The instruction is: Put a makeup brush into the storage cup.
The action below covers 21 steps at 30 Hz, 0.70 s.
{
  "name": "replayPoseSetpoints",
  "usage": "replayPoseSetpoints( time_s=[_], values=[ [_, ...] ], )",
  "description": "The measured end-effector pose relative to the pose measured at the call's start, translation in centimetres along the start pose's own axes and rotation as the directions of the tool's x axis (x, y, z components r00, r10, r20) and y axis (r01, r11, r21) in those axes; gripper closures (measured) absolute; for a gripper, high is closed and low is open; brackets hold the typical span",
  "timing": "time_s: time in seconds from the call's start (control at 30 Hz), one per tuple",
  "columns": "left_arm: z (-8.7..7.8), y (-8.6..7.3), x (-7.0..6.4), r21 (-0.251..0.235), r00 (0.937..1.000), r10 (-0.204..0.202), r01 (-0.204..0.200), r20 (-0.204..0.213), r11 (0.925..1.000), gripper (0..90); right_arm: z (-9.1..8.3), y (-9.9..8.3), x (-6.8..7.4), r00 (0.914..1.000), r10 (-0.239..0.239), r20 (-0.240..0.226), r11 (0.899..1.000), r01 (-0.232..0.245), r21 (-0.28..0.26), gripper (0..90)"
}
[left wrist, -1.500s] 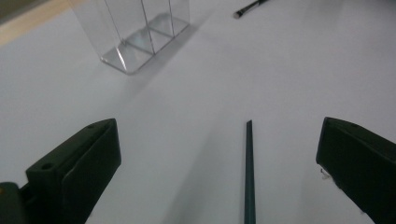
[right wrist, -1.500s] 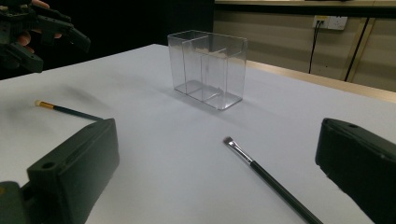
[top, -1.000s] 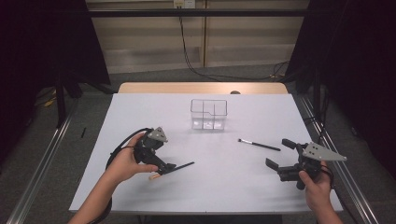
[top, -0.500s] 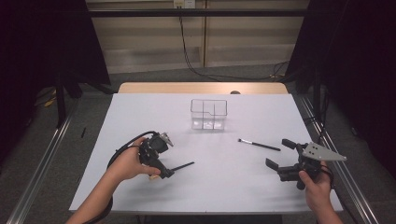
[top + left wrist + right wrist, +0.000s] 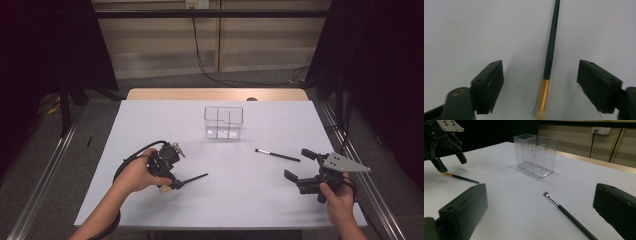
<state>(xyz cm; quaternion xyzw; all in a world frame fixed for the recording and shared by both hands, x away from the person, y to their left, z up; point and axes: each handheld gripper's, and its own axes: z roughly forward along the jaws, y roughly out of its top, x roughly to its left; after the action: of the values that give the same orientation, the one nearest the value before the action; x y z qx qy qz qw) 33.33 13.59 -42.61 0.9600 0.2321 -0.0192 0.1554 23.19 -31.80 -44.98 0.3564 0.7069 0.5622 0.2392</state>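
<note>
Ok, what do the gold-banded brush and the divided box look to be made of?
Brush: dark glossy handle, likely lacquered wood or plastic; shiny gold band looks metal; pale bristles. Box: see-through with glinting edges, probably clear hard plastic, possibly acrylic.

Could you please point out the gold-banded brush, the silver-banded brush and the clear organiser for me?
gold-banded brush [image 5: 544,93]: left gripper view, on its gold band.
silver-banded brush [image 5: 570,216]: right gripper view, on its black handle.
clear organiser [image 5: 223,121]: high view, on its front wall.
</note>
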Motion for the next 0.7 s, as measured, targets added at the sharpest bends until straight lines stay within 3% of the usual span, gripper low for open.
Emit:
replayPoseSetpoints(
  time_s=[0.1,0.33,0.7],
  values=[
    [0.0,-0.01,-0.07,0.018,0.9999,0.006,-0.006,0.009,0.9998,34.2,0.0,0.02,0.02,1.0,0.001,-0.002,1.0,-0.001,0.0,0.0],
    [0.29,0.11,-0.45,0.031,0.9996,0.027,-0.028,0.008,0.9991,42.5,-0.01,0.02,0.01,1.0,0.001,-0.002,1.0,-0.001,0.002,0.0],
    [0.58,0.41,-0.79,0.087,0.9989,0.011,-0.015,0.046,0.9961,58.5,-0.07,0.03,-0.03,1.0,0.0,-0.002,1.0,0.0,0.002,0.0]
  ],
)
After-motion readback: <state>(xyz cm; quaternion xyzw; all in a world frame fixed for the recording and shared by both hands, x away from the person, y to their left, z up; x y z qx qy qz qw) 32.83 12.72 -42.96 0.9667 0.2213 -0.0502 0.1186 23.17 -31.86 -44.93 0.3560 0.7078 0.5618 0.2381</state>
